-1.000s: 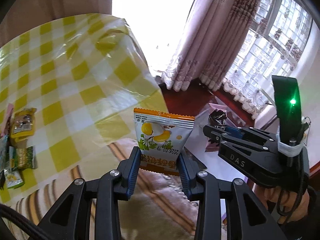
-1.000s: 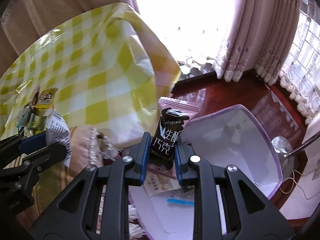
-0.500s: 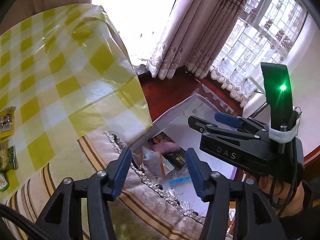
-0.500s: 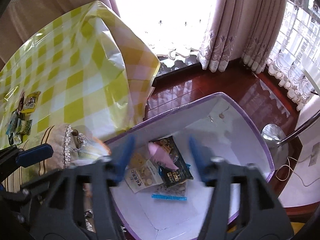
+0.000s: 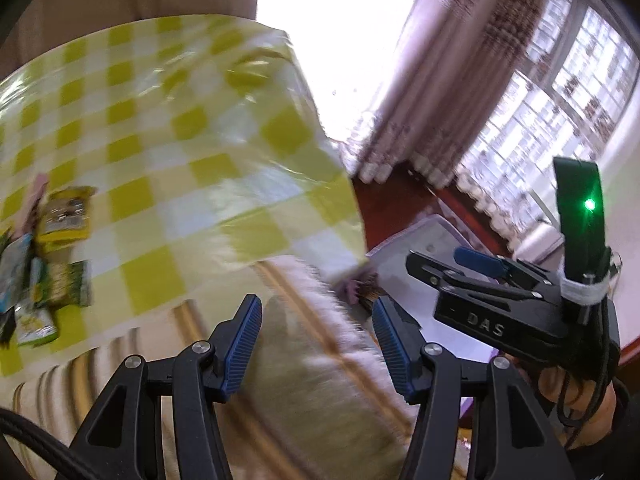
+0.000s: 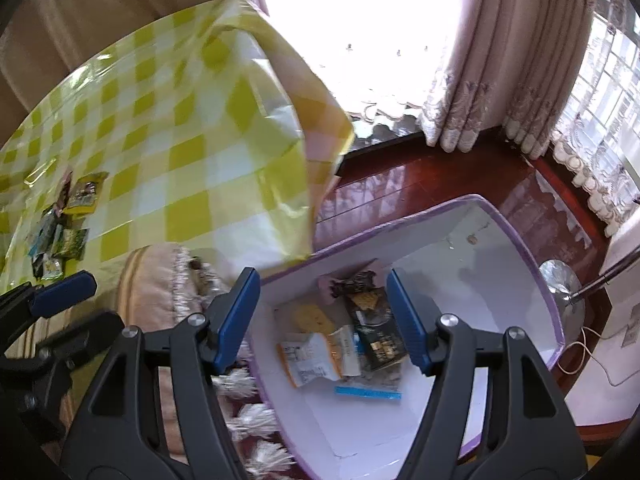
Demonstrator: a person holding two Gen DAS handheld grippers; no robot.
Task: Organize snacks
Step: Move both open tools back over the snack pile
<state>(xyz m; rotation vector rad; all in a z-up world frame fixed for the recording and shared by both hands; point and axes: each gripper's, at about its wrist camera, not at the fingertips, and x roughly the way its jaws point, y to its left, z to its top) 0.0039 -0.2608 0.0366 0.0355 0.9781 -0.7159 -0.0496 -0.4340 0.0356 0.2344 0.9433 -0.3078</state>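
Note:
A white box with a purple rim (image 6: pixel 516 236) stands on the floor below the table edge. Inside lie an orange-and-white egg snack packet (image 6: pixel 316 356), a black chocolate packet (image 6: pixel 378 336), a pink packet (image 6: pixel 352 284) and a blue strip (image 6: pixel 368 394). My right gripper (image 6: pixel 322 276) hovers over the box, its jaws opening with nothing between them. My left gripper (image 5: pixel 316 304) is open and empty above the fringed cloth (image 5: pixel 328 344) at the table edge. Several snack packets (image 5: pixel 60 248) remain at the left of the checked table; they show again as small packets (image 6: pixel 68 224) in the right wrist view.
The yellow checked tablecloth (image 5: pixel 180 152) hangs over the table corner beside the box. Polished red wood floor (image 6: pixel 420 184) surrounds the box. Curtains (image 6: pixel 500 60) and a window are behind, and a metal lamp base (image 6: pixel 560 284) stands right of the box.
Both grippers opened and let go; the egg snack packet and the chocolate packet dropped into the box. The left wrist view swung over the box, then back left toward the table.

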